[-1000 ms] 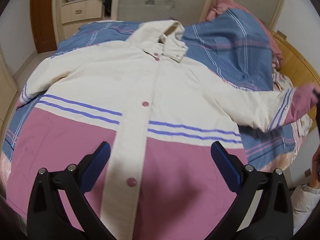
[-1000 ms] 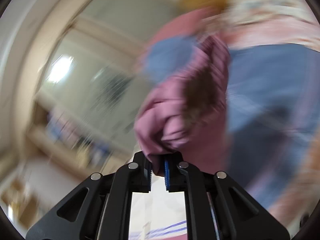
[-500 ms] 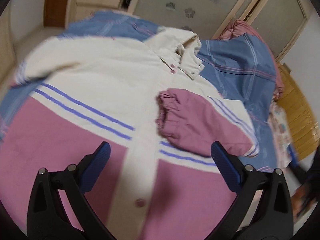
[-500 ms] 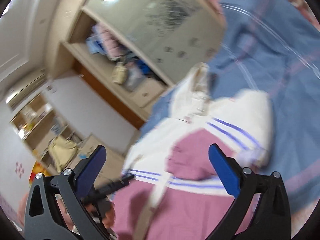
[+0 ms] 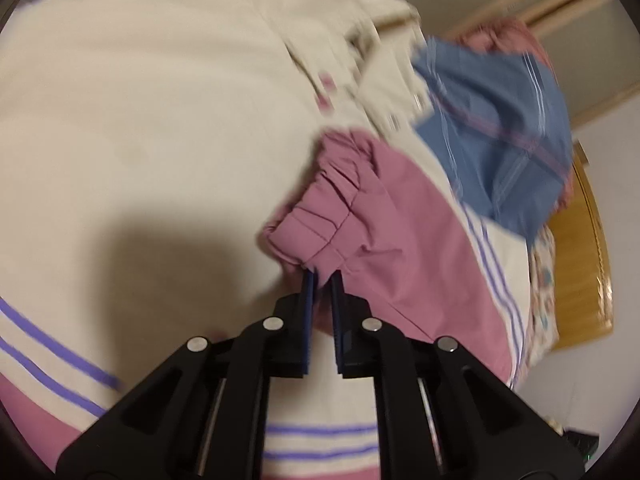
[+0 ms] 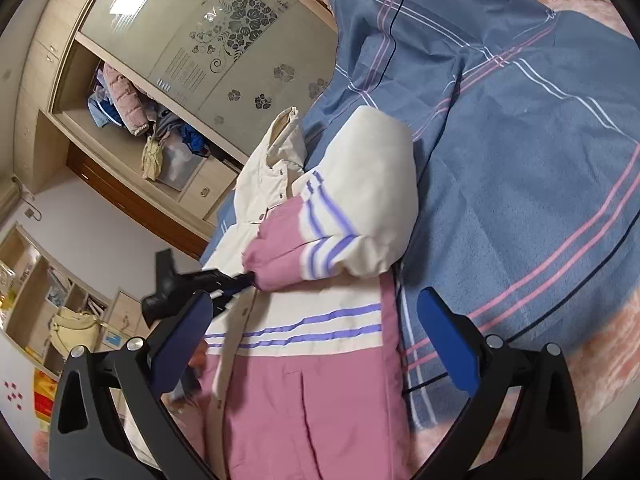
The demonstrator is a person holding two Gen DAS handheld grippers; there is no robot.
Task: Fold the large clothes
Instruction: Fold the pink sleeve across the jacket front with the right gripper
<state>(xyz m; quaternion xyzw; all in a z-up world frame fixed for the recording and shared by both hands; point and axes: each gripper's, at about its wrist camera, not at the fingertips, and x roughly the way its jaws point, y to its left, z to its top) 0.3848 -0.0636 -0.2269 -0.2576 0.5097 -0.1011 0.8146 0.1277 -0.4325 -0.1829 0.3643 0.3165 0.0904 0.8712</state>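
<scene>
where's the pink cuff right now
In the left wrist view the pink cuff sits mid-frame, folded onto the jacket's cream chest, pinched by the left gripper.

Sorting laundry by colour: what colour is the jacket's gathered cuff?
Pink cuff, clearest in the left wrist view.

Left claw (image 5: 322, 276) just closed on folded-in pink cuff (image 5: 316, 224).

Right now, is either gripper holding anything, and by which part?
The left gripper has just closed on the jacket's pink sleeve cuff. The right gripper is open, holding nothing.
</scene>
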